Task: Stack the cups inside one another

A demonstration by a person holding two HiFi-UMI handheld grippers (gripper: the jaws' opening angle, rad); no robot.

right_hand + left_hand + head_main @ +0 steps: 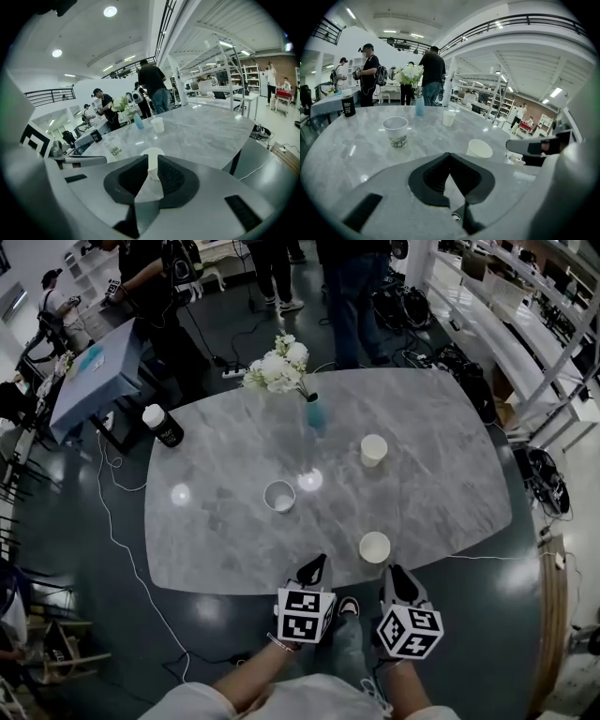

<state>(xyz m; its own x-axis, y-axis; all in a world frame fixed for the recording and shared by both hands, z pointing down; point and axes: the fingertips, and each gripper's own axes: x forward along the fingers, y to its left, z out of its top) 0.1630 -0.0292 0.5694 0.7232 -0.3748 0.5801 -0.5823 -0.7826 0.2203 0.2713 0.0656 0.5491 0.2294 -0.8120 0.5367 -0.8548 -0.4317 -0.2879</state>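
Three paper cups stand apart on the grey marble table. A printed cup is in the middle, a plain one farther back, and another plain one near the front edge. My left gripper hovers at the front edge with its tips together, holding nothing. My right gripper sits just short of the near cup. Its jaws stand a narrow slit apart, with the cup showing beyond them.
White flowers in a blue vase stand at the table's back, and a dark white-lidded bottle sits at its back left. Beyond the table are people, a small blue-grey table and floor cables. Shelving lines the right.
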